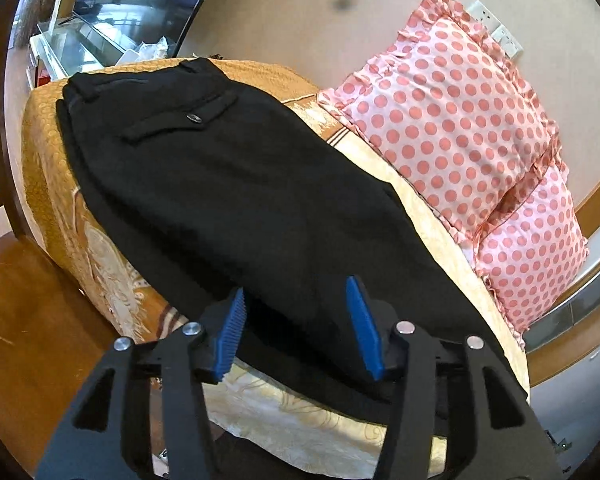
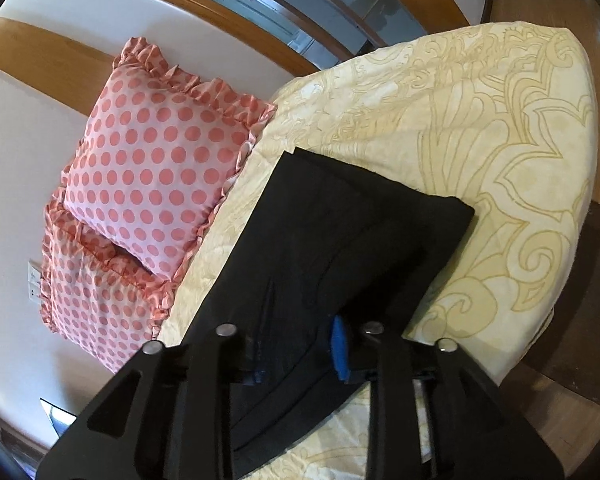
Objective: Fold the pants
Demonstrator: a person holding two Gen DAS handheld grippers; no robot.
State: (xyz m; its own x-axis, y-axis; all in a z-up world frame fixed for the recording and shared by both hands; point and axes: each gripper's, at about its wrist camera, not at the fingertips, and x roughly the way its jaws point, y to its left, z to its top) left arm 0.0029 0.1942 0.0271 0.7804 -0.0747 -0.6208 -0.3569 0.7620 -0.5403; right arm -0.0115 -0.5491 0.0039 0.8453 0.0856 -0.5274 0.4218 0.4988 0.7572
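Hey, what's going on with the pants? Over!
Left tool open over black pants. Right tool open, straddling a fabric fold. Pants flat on bedspread. Pillows alongside, apart.

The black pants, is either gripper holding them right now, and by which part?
Left gripper is open above the pants, holding nothing. Right gripper's fingers straddle the leg section; a firm grip cannot be told.

the pants point(image 1: 228, 184) lie lengthwise on the bed point(image 1: 440, 216), with two pillows point(image 1: 452, 120) beside them against the wall point(image 1: 284, 12).

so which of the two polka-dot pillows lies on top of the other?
The pillow nearer the headboard end overlaps the lower pillow, whose top edge is tucked beneath it. Both sit beside the black pants.
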